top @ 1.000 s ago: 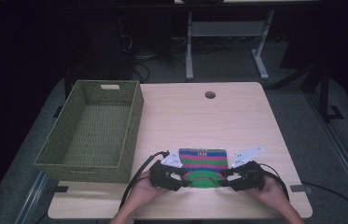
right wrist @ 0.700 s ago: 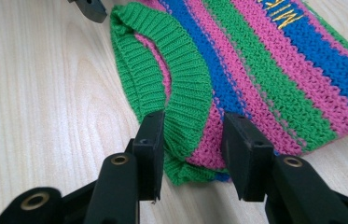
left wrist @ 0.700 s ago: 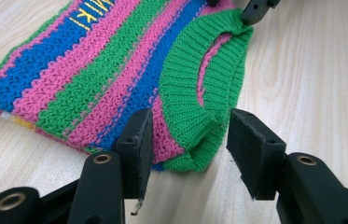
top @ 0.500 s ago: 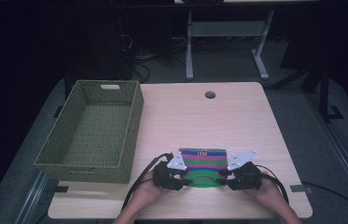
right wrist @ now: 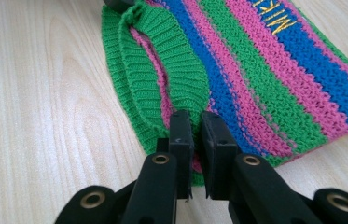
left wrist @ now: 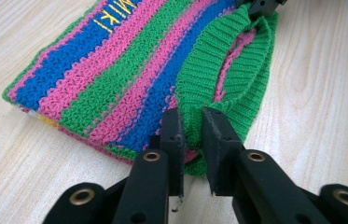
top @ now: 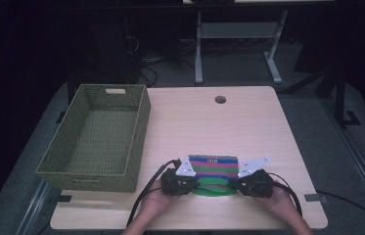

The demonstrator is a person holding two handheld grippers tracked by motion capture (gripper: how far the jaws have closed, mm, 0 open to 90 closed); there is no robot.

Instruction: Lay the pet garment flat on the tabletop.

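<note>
Striped knitted garment [top: 213, 169], folded, lying flat near the front edge of the wooden table [top: 248, 127]. Left gripper [left wrist: 191, 133] and right gripper [right wrist: 196, 133] each pinch the green ribbed band at opposite ends. Woven basket [top: 53, 161] stands well to the left.

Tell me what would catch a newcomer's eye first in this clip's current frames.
The bright striped knit sweater in pink, blue and green, lying folded at the near edge of the wooden table. The left tool and the right tool each pinch its green ribbed hem from opposite ends. The olive woven basket, standing empty on the table's left side, comes next.
</note>
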